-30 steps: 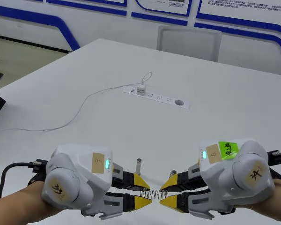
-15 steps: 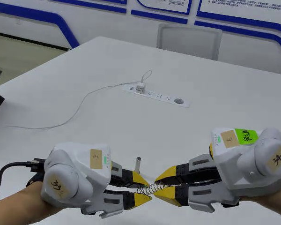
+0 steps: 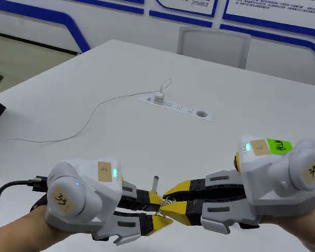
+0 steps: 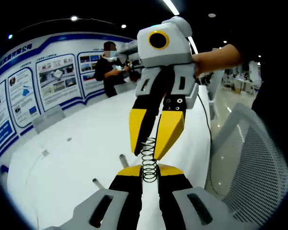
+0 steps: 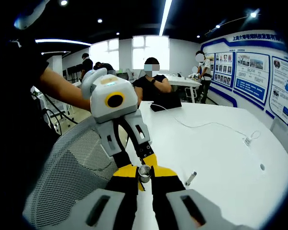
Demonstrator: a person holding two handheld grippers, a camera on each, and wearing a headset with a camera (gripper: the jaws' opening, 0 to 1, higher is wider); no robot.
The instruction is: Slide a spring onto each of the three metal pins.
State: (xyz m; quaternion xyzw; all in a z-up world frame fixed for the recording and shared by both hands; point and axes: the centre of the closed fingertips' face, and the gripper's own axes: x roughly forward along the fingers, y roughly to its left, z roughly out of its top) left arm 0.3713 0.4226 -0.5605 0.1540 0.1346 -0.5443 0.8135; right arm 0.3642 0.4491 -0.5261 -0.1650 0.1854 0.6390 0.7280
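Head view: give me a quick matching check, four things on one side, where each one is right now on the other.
Things:
1 spring
2 metal pin
3 power strip
4 chair

Places:
a lying flat in the middle of the table
b at the table's far edge
c between the left gripper and the right gripper, both shut on it
d on the table just beyond the jaw tips

Pairs: 1-c, 2-d, 3-a, 4-b

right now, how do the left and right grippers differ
The right gripper wears a green sticker beside its tan label; the left gripper only a tan label. The right gripper's jaws sit above the left gripper's in the head view. Both shut yellow-tipped jaws on one spring.
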